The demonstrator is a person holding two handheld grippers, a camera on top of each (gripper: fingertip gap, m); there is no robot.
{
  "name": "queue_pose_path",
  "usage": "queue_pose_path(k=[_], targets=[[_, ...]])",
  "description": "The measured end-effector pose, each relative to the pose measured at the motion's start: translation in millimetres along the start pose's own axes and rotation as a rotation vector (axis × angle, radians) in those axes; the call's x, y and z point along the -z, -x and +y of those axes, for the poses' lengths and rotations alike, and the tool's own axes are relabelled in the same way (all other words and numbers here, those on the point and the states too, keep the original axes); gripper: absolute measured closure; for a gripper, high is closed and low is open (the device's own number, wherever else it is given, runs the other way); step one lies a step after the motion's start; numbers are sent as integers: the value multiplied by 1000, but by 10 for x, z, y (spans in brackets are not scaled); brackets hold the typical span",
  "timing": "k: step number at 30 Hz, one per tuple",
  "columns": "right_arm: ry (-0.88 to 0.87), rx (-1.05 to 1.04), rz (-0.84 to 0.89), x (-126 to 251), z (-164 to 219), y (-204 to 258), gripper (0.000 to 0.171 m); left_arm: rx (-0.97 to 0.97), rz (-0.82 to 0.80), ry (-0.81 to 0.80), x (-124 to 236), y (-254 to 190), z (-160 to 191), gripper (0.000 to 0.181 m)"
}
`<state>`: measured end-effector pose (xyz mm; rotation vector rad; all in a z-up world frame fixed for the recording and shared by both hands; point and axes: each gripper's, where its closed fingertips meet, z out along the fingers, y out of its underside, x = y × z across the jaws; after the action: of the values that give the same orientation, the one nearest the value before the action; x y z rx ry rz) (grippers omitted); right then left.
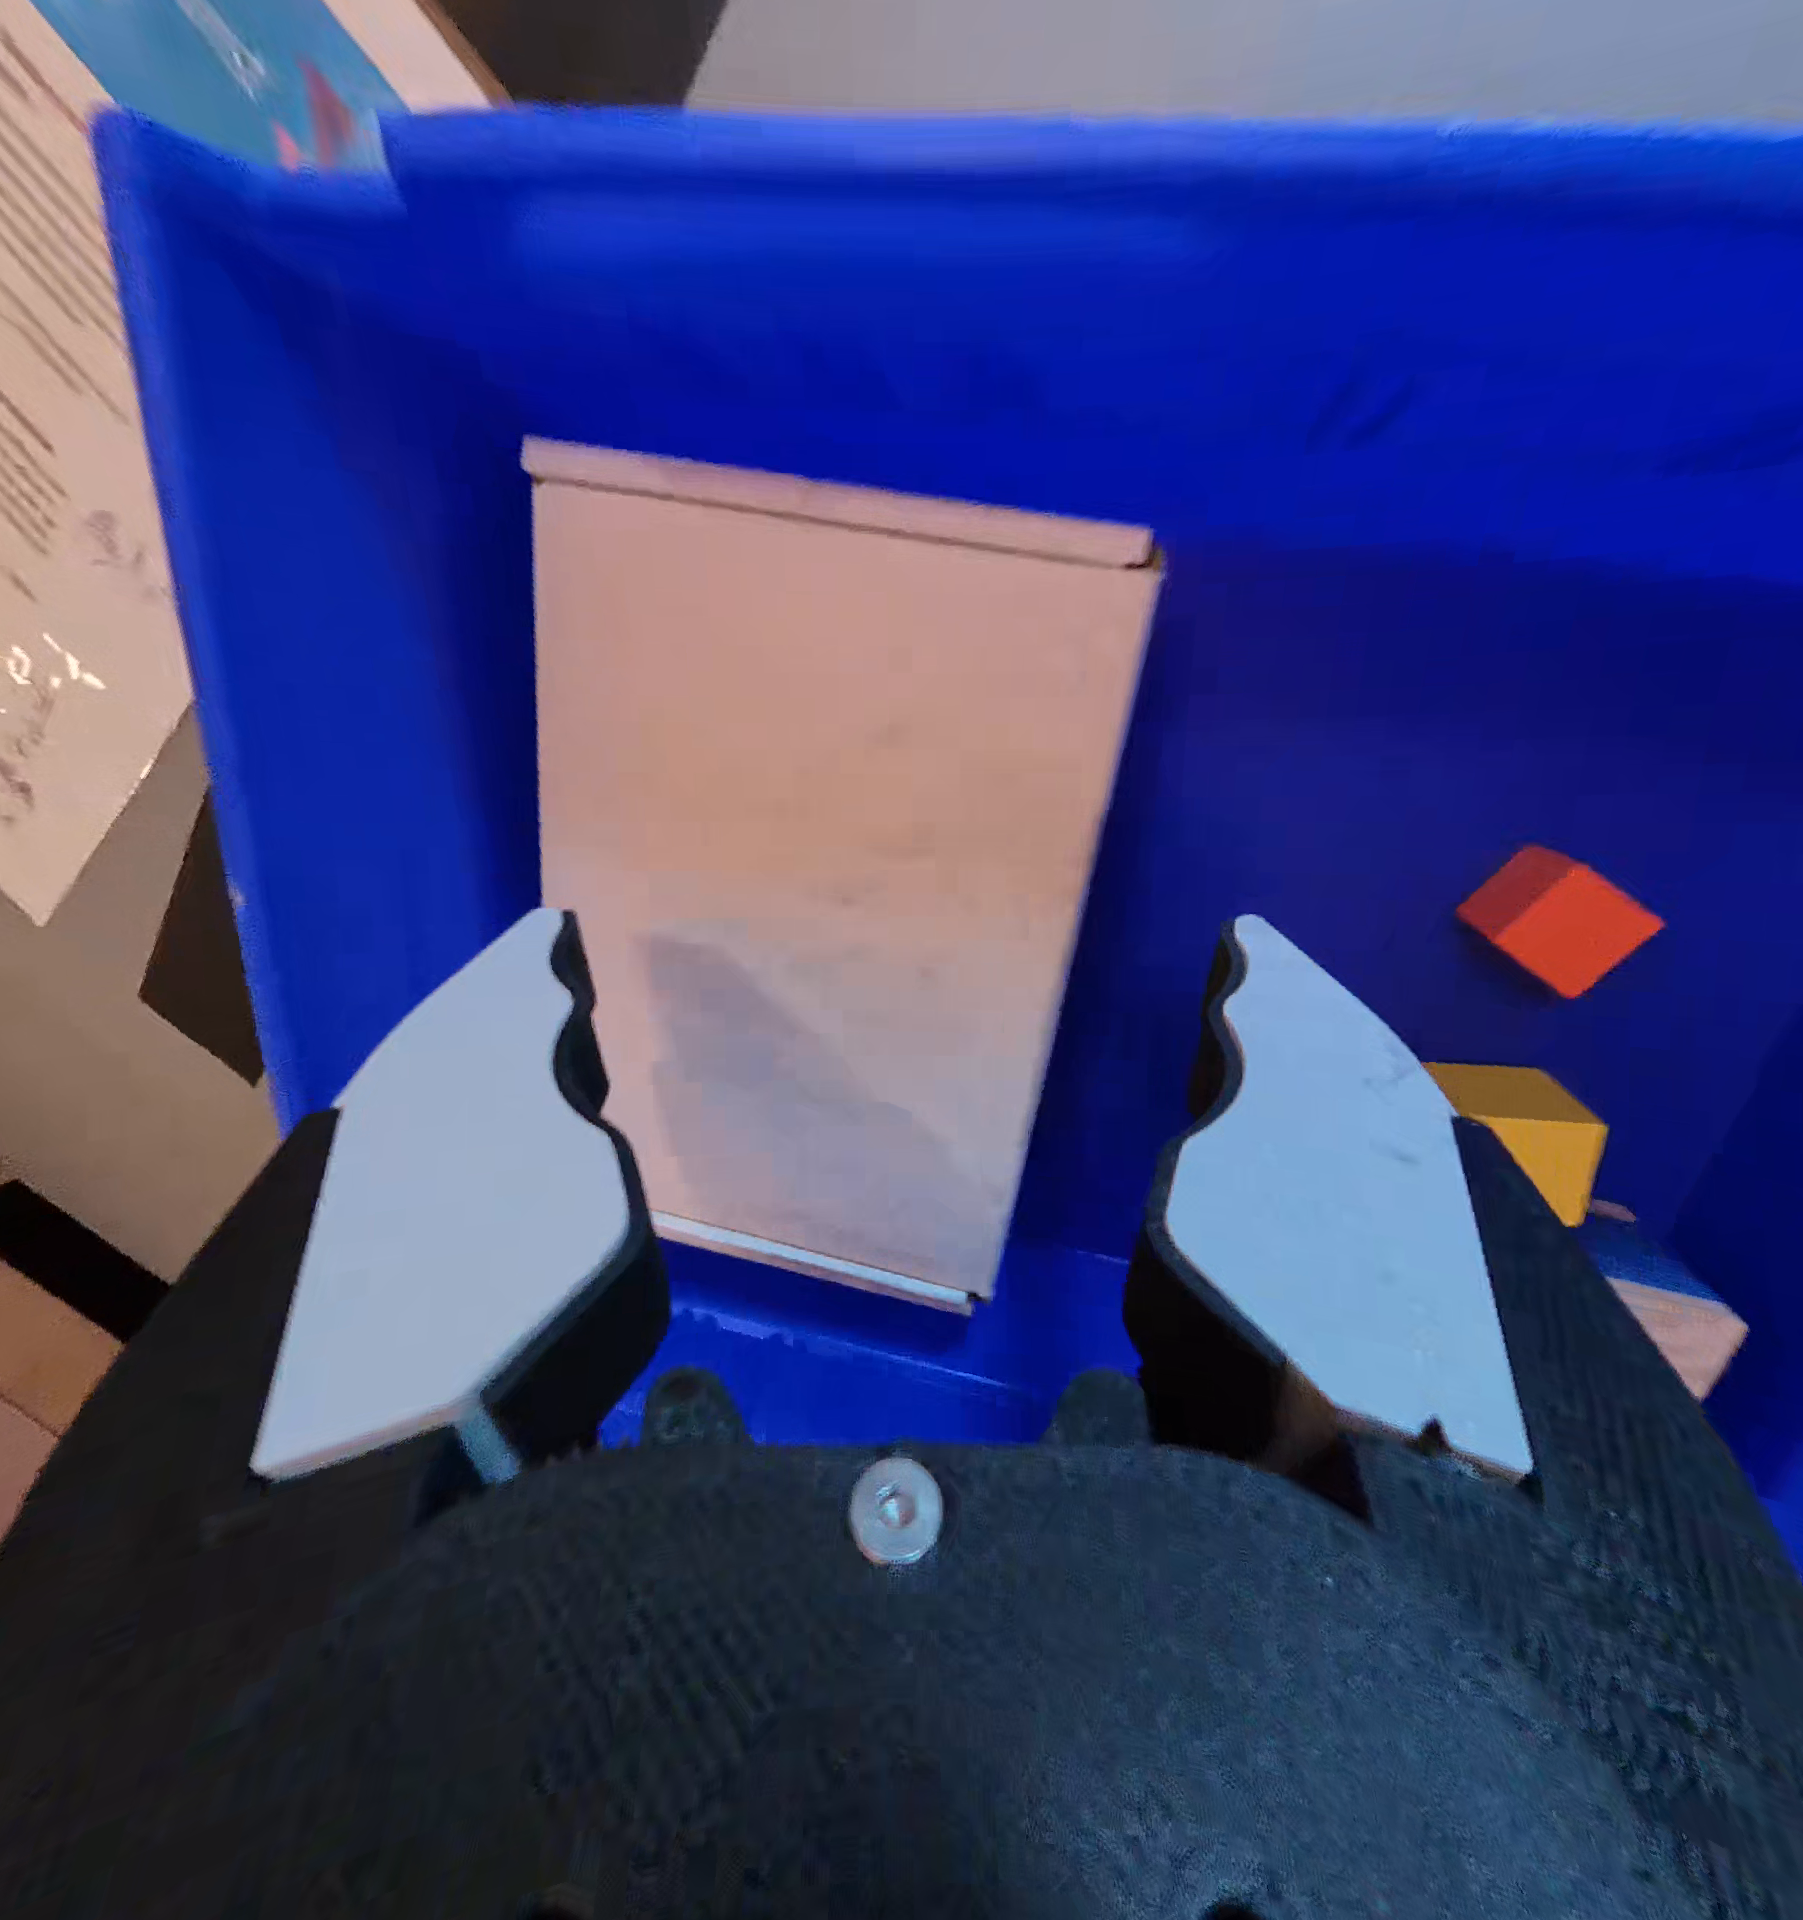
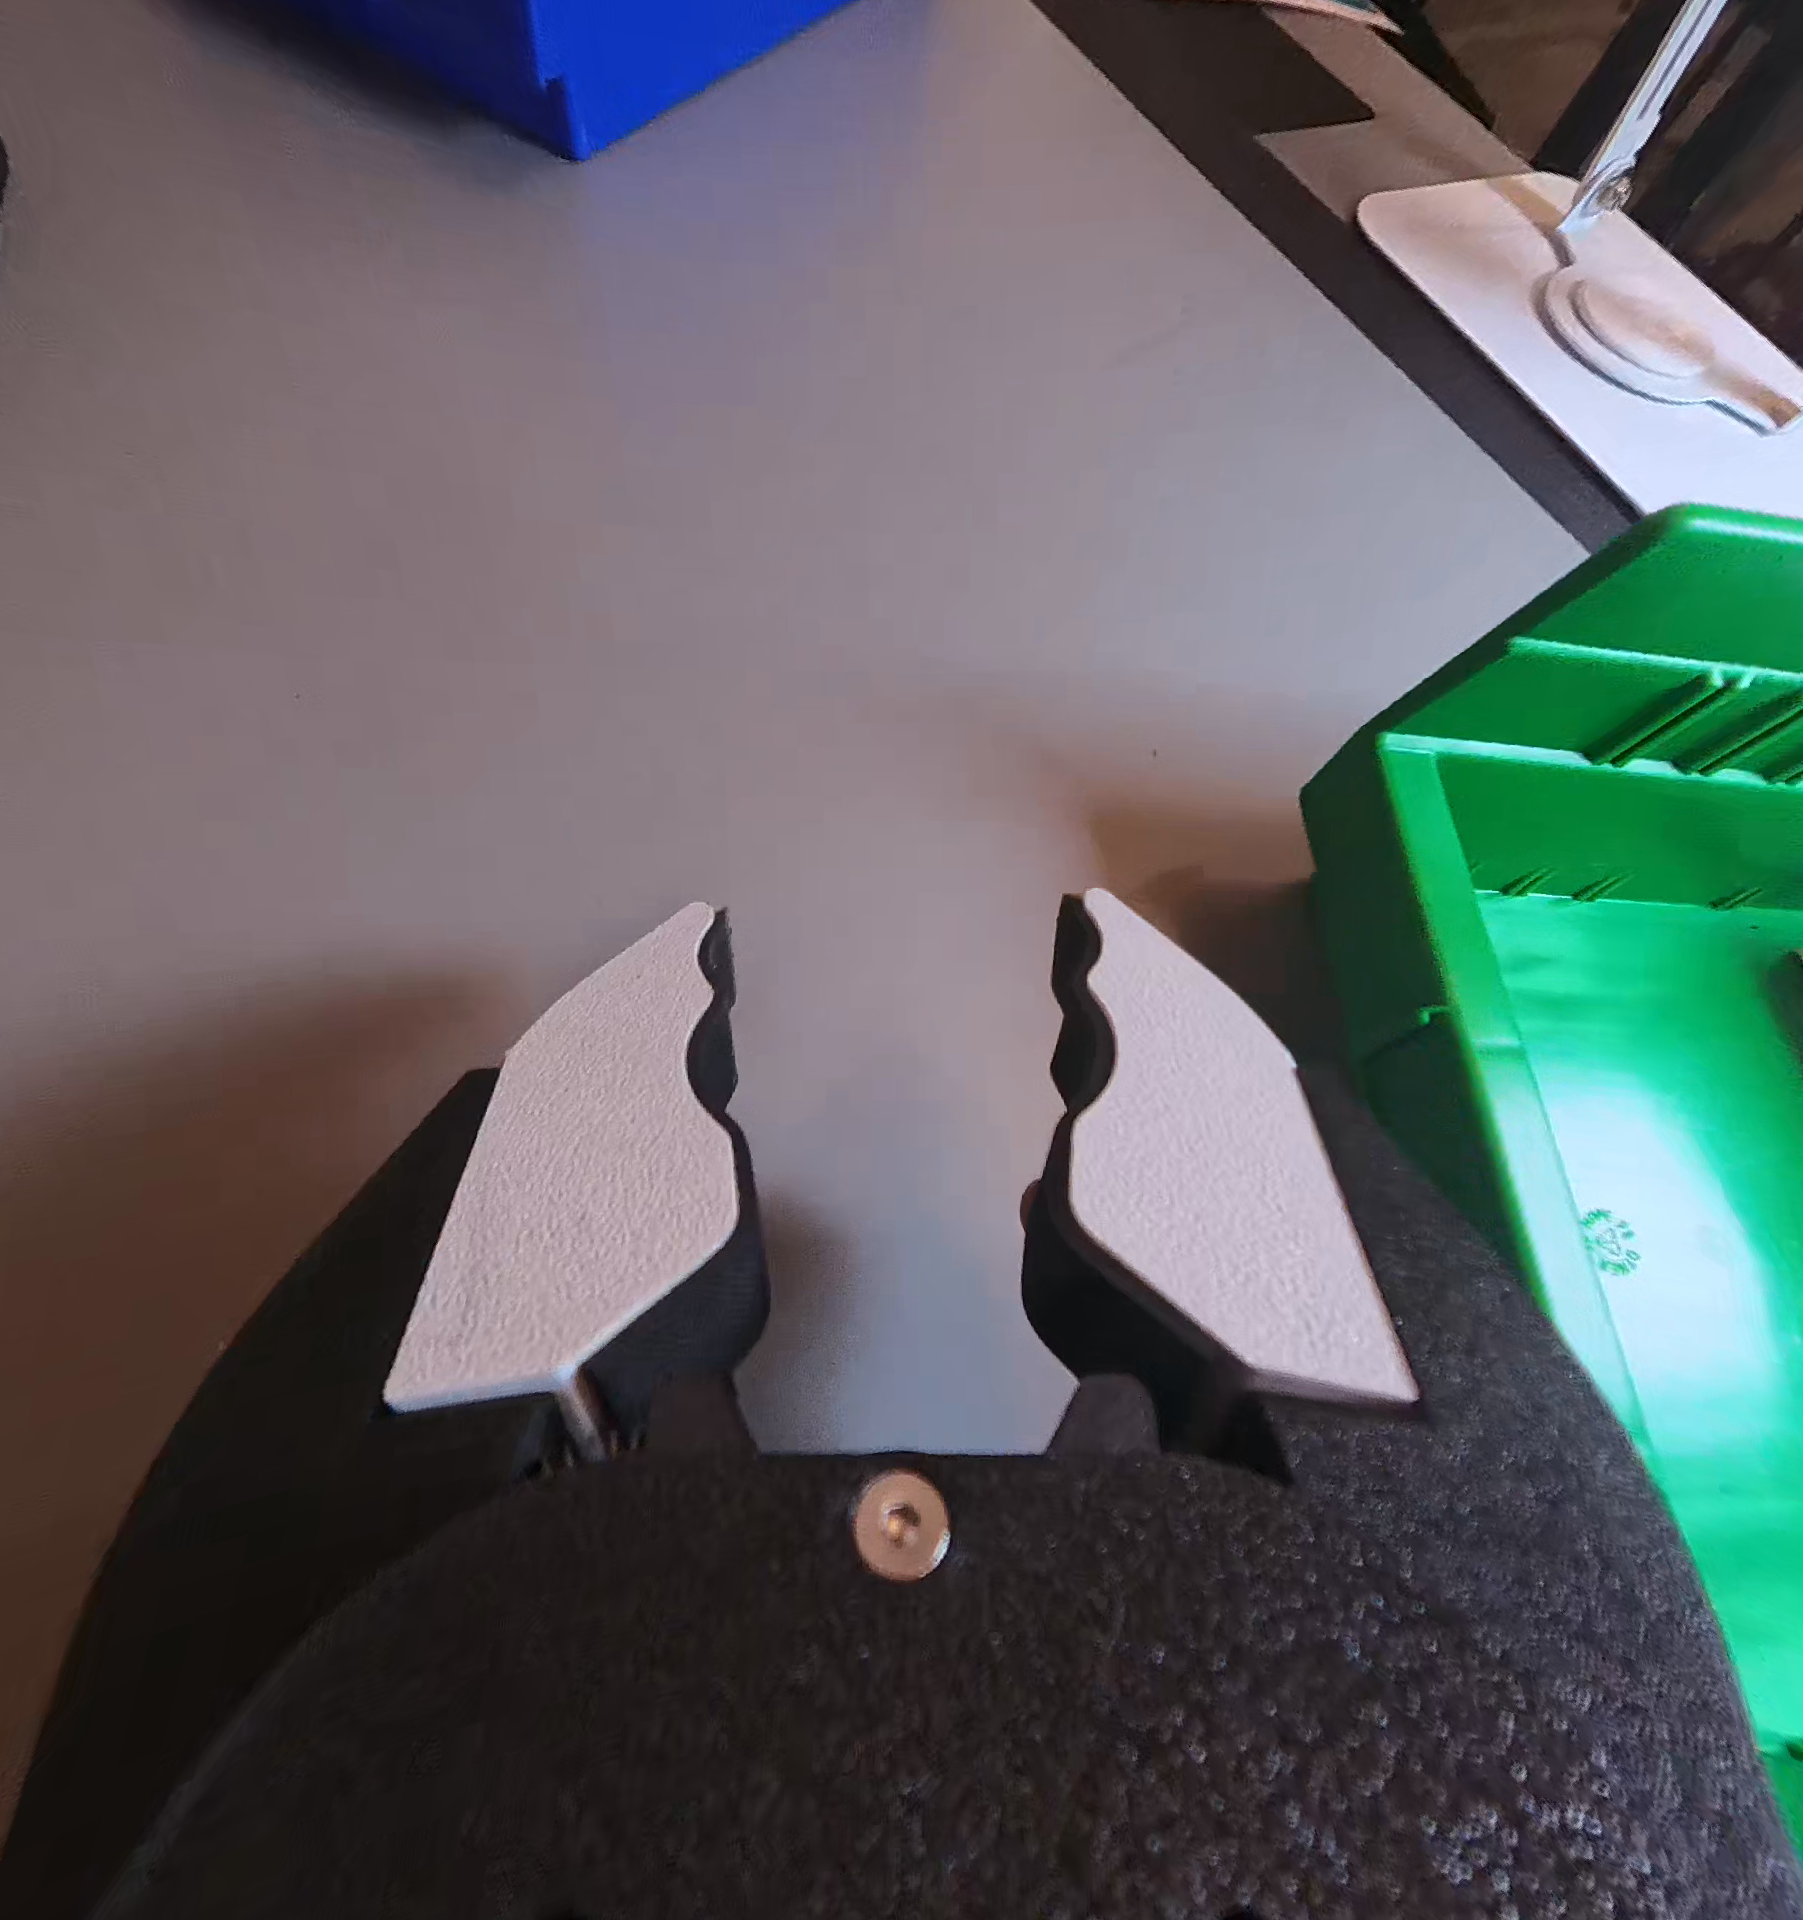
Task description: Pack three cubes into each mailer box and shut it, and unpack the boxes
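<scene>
The left gripper (image 1: 897,935) hangs wide and empty over the shut box (image 1: 824,831); light, stiff cardboard, probably best pinched across its long edges.

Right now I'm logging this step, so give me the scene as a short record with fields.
left hand-held gripper: open, empty, over blue bin
mailer box: shut, flat in blue bin
loose cubes: red cube, yellow cube, in blue bin
right hand-held gripper: open, empty, above grey table
green bin: right of the right gripper
</scene>
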<state>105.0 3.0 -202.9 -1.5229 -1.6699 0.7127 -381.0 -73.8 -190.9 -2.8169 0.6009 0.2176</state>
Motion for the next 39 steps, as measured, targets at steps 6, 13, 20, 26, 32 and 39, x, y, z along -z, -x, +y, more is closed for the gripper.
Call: queue_pose_path(k=[6, 13, 20, 26, 32, 39], targets=[[-27, -23, -29, -64, 20, 13, 112, 3, 77, 153, -271, 184, 51, 61], [-43, -31, -64, -74, 31, 65, 113, -170, 52, 293, -232, 15, 190, 64], [-66, -31, -69, -47, -10, 73, 114, -161, 71, 273, -110, -199, 259, 52], [-71, -35, -54, -31, -18, 75, 115, -174, 89, 260, -312, -243, 316, 46], [-99, -20, -32, 12, -58, 54, 116, -189, 31, 161, 75, -288, 226, 48], [-187, 151, 49, 81, -253, 121, 110, -290, 86, -156, 1298, -1012, -381, 49]])
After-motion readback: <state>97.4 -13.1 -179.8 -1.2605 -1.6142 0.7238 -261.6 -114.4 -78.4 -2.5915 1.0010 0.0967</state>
